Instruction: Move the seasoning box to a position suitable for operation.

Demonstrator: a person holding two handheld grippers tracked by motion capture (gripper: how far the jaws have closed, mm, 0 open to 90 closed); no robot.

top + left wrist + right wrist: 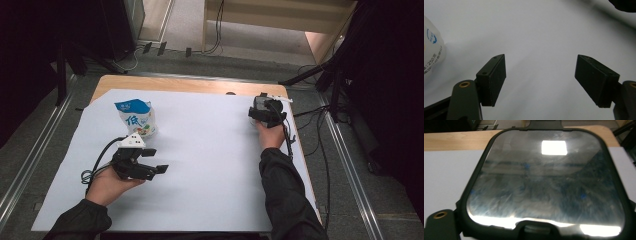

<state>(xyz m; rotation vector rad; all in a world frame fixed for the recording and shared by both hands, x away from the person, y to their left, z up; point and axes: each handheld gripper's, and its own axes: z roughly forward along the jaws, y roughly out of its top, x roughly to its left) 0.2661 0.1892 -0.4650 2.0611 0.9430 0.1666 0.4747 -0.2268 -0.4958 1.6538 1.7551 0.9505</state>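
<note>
Nearest the person, the left gripper (150,169) is held just short of the milk bag (136,118), jaws spread wide and empty; nothing has been grasped there. Well right of the bag, the right gripper (266,111) is set against a glossy black-framed container (546,182); its jaw state cannot be told.

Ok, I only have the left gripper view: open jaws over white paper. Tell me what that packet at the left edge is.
Observer: A white pouch with a blue top, standing upright just beyond the left gripper, not touching it.
Operator: Now report the right gripper.
Observer: The right gripper is near the table's far right corner.
Operator: Say what it faces.
Observer: A glossy square panel in a dark frame, close up. I cannot tell whether the jaws grip it.
</note>
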